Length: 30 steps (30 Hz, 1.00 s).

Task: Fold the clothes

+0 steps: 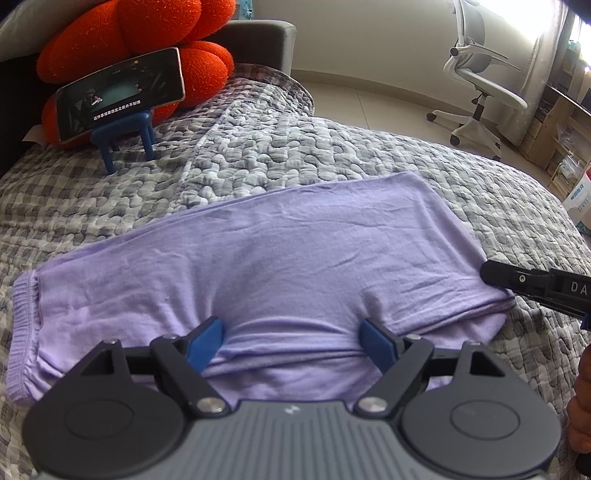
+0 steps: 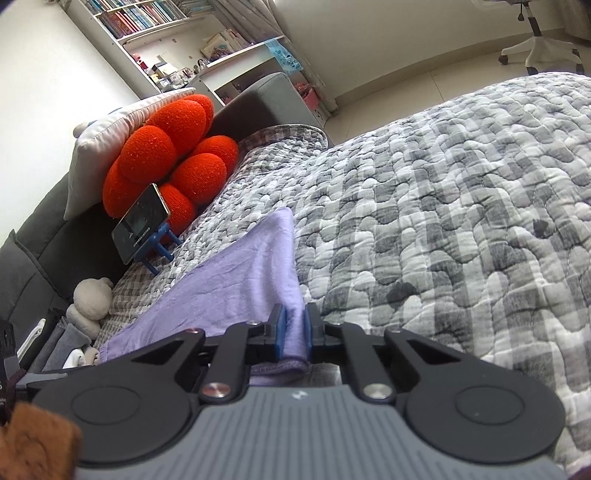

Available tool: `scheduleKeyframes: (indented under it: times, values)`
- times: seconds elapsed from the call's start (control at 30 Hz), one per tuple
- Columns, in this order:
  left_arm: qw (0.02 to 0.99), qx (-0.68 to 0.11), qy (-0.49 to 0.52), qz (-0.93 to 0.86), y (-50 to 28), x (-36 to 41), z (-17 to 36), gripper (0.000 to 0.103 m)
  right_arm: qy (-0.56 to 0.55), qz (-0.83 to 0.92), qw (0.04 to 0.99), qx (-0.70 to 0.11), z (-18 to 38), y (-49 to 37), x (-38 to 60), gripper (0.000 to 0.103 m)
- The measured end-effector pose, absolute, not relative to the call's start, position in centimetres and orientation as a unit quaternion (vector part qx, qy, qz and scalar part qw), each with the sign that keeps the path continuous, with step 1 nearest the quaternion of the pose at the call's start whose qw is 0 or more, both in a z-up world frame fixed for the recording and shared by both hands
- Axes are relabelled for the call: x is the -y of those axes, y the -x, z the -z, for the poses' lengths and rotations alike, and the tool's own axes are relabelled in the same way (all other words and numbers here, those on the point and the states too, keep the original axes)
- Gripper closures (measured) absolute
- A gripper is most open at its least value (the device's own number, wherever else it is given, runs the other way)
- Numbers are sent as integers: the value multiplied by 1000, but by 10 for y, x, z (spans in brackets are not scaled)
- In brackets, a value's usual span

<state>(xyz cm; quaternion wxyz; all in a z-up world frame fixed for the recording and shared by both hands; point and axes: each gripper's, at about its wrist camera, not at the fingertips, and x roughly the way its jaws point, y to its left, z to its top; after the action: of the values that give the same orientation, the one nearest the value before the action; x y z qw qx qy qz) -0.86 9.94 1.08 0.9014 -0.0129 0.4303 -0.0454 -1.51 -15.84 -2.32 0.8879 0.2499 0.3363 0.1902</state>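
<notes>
A folded lilac knit garment (image 1: 266, 266) lies flat on a grey-and-white checked quilted bedspread (image 1: 332, 155), occupying the centre of the left wrist view. The left gripper (image 1: 291, 341), with blue-padded fingers (image 1: 207, 339), stands released, its jaws spread wide over the garment's near folded edge at 6 o'clock; the pads rest on or just above the cloth, and which of the two cannot be told. The garment's ribbed hem runs down the 9 o'clock side, and its far edge runs straight from 10 to 1 o'clock. At 3 o'clock the right gripper (image 2: 294, 332) meets the garment's corner; in the right wrist view its jaws are clenched on a pinch of lilac cloth, the stitched edge hanging just under the pads. Open bedspread extends from 12 to 4 o'clock in the right wrist view, bare of objects as far as the bed's edge. At 10 o'clock in the left wrist view, well apart from the garment, a dark-screened smartphone (image 1: 122, 92) leans on a small blue plastic stand (image 1: 125, 140) against a red-orange knotted plush cushion (image 1: 133, 33). A white mesh office chair (image 1: 480, 74) stands on the pale floor at 1 o'clock beyond the bed.
</notes>
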Motion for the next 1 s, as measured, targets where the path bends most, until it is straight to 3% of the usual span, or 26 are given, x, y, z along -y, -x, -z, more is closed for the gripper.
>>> scheduleKeyframes:
  times: [0.5,1.0]
  values:
    - [902,-429,17,42,8,-99,-10,18,-241,-185,896,-325,25,19,153,94]
    - [903,-427,19,41,8,-98,-10,17,-325,-186,870,-321,33,23,169,94]
